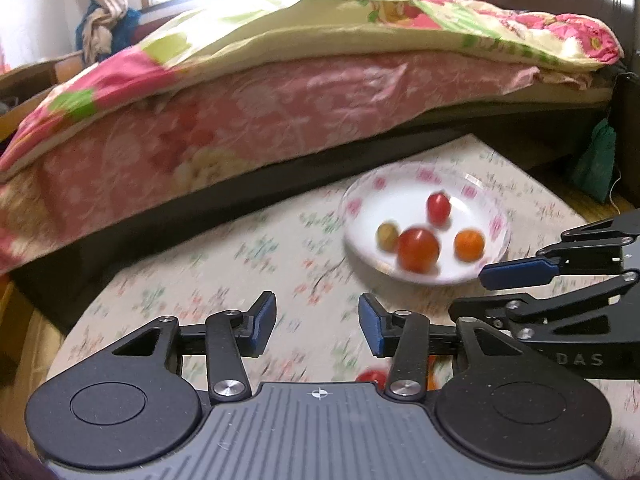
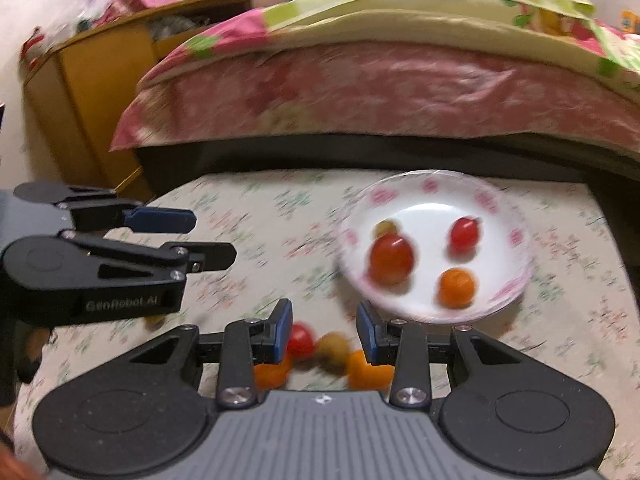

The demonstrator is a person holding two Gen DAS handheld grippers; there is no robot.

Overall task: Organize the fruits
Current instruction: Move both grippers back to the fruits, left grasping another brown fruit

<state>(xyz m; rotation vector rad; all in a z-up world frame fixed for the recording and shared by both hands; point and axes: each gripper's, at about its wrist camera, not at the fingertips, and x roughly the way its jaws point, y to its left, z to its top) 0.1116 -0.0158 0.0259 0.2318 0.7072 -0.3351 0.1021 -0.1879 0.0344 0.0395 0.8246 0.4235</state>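
Small round fruits, blurred: a large red tomato (image 2: 391, 258), a smaller red one (image 2: 464, 234), an orange one (image 2: 456, 287) and a greenish one (image 1: 387, 235) lie in a white floral bowl (image 2: 508, 292) on the table (image 2: 260, 216). More fruits (image 2: 316, 350) (red, tan, orange) lie loose between the right gripper (image 2: 323, 334) jaws, released; left gripper (image 1: 317, 326) jaws also released. A bed (image 2: 380, 92) stands behind.

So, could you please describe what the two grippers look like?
Both are alike: the left gripper and right gripper have black linkage arms with silver bolts, blue finger pads, and a ribbed grey base flanked by round black discs. White lettering marks their sides.
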